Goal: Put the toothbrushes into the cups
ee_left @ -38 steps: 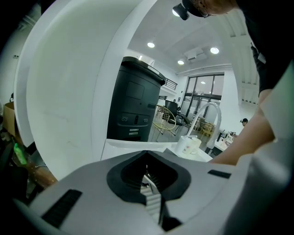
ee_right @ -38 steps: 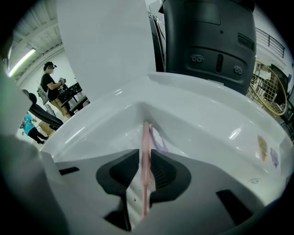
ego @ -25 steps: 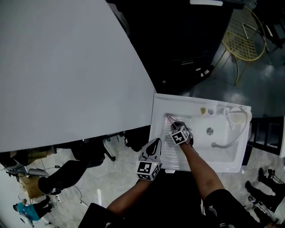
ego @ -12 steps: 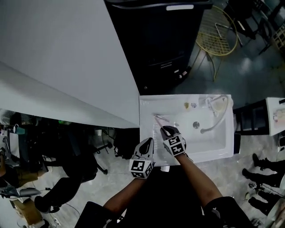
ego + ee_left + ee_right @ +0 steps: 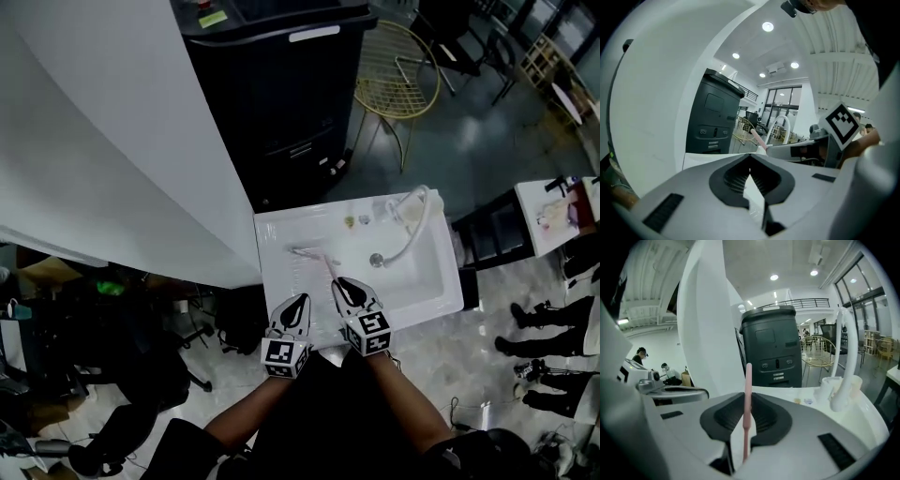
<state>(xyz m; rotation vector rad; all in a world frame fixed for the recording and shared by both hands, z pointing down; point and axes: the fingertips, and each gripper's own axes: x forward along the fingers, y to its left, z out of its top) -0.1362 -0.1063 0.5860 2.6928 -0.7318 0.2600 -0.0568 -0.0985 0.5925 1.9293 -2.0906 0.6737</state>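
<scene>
Pink toothbrush [image 5: 747,401] held over white sink [image 5: 429,274]
R gripper [image 5: 338,282] jaws pinch the brush by its handle, brush upright btw. the pads, above the sink's left side. L gripper [image 5: 299,301] sits just beside it at the near rim, jaws together w/ nothing btw. them. Faucet [image 5: 418,217] curves over the basin.

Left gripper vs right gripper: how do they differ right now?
The right gripper is shut on a pink toothbrush, whose handle pokes out past its jaws; the left gripper is shut on nothing. In the head view the right gripper reaches slightly further over the white sink, while the left gripper sits nearer its front edge. Both point toward the back of the sink.
</scene>
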